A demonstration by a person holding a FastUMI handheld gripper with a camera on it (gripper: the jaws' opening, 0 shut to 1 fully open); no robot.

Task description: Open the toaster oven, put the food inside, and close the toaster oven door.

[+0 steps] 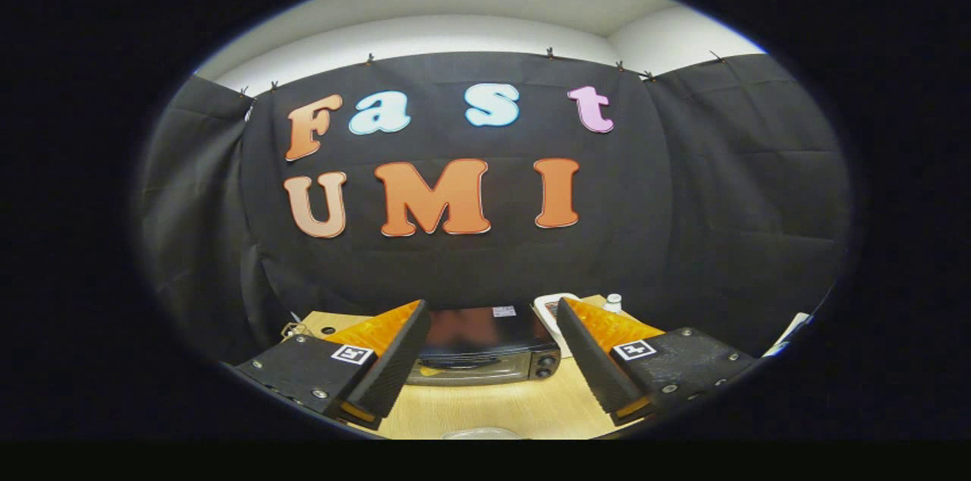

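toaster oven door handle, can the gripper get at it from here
Probably yes. The gripper has its fingers open and holding nothing, and the toaster oven sits just ahead between them with its door shut. Only bare table lies in between.

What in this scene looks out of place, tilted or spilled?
Nothing stands out. The oven sits level on the table with its door shut, beyond the open gripper. No spill shows on the wood.
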